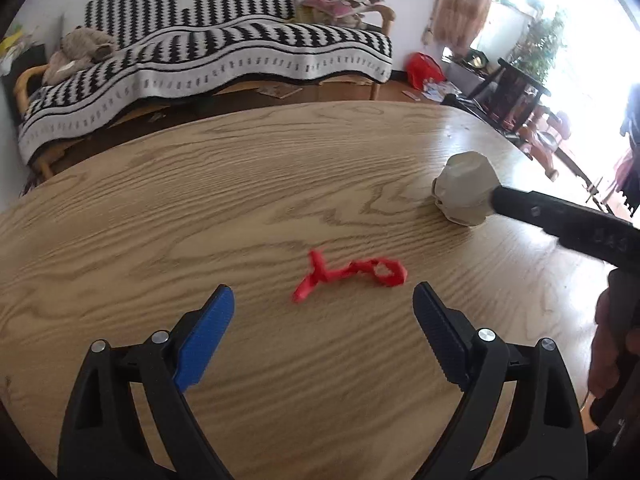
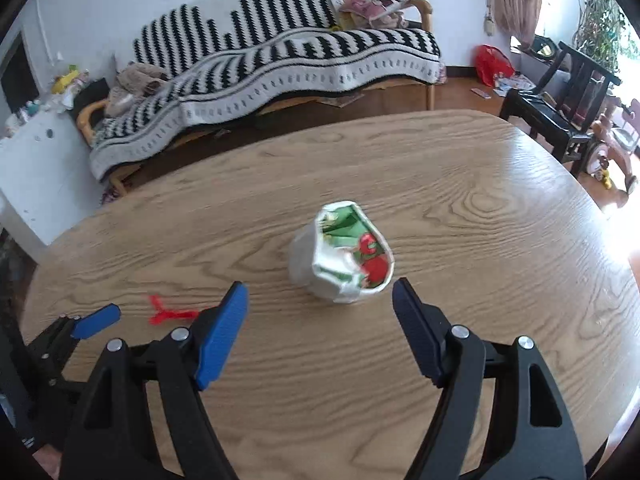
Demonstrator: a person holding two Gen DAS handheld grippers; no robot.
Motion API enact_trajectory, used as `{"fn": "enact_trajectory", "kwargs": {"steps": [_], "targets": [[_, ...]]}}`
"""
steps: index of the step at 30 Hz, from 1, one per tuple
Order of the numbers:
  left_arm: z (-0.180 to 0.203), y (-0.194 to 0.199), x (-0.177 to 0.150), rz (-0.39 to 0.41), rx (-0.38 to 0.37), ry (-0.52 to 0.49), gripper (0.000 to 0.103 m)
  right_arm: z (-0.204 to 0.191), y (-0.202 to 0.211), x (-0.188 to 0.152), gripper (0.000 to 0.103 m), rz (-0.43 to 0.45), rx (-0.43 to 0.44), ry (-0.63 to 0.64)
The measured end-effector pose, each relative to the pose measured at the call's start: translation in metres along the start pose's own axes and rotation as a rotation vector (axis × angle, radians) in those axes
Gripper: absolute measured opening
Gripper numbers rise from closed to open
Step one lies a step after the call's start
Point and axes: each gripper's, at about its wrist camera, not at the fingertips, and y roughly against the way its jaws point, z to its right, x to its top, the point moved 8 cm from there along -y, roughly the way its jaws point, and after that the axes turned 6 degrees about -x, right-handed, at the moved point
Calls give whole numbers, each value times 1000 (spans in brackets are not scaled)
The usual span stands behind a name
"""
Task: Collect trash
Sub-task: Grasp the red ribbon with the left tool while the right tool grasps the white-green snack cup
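Approaching two pieces of trash on a wooden table [image 1: 160, 208], each gripper lines up on its own target. Nearest the left wrist camera, the left gripper [image 1: 323, 304] holds its jaws wide apart, with nothing between them; just beyond its tips lies a twisted red plastic scrap [image 1: 348, 274], flat on the tabletop and untouched. In the right wrist view the right gripper [image 2: 320, 296] is likewise spread and empty, and a crumpled white cup [image 2: 340, 256] stands just ahead of its tips, its mouth turned toward the camera and showing green and red wrapper pieces inside. From the left view the right gripper's tip appears at the cup's side, but contact cannot be confirmed.

The step in hand is judged to be the reach before the first grasp. The next move calls for each gripper to advance until its target sits between the pads, then close; the flat scrap probably needs a low, nearly table-level approach, and the soft cup a light squeeze.

Count: one scrap, one cup, two grippers. Beyond the table stands one sofa [image 2: 300, 52] under a black-and-white throw, and a dark chair [image 2: 556, 96] at right.
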Motion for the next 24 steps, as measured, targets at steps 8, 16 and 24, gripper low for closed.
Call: {"fn": "enact_trajectory", "kwargs": {"steps": [8, 16, 24], "targets": [[-3, -40, 11, -29, 6, -21, 88, 5, -41, 7, 72, 8, -68, 68], [17, -48, 10, -41, 54, -124, 67, 6, -61, 5, 72, -28, -61, 81], [23, -41, 5, -56, 40, -143, 29, 6, -56, 2, 50, -15, -50, 67]]}}
